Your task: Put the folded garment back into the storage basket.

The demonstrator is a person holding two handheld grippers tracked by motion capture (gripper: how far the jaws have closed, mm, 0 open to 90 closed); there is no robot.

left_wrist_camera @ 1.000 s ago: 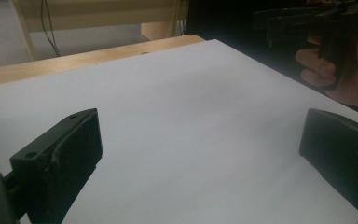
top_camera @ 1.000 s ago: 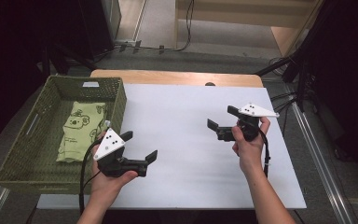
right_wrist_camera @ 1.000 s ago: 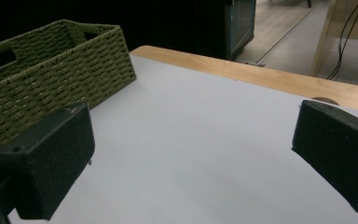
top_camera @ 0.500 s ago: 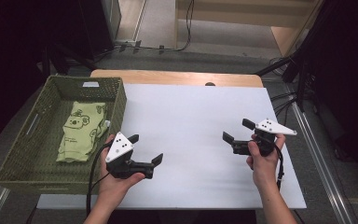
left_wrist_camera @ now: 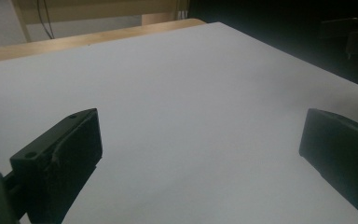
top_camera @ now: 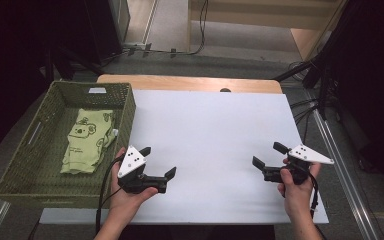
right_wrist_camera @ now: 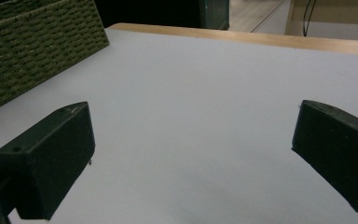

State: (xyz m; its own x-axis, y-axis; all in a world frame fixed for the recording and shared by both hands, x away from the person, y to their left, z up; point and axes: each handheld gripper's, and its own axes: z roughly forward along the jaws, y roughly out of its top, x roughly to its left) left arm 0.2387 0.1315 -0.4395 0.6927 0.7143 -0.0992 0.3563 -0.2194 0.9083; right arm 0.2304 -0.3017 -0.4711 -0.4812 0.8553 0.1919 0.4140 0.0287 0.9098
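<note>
With both the left gripper (top_camera: 158, 162) and right gripper (top_camera: 270, 156) spread wide and empty, the folded cloth (top_camera: 86, 140) in the basket (top_camera: 40, 177) at nine o'clock could snag on the weave if grabbed carelessly.

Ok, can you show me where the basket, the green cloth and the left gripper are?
basket (top_camera: 126, 111): high view, right wall.
green cloth (top_camera: 86, 140): high view, middle of the fold.
left gripper (top_camera: 158, 161): high view, between its open jaws.
</note>
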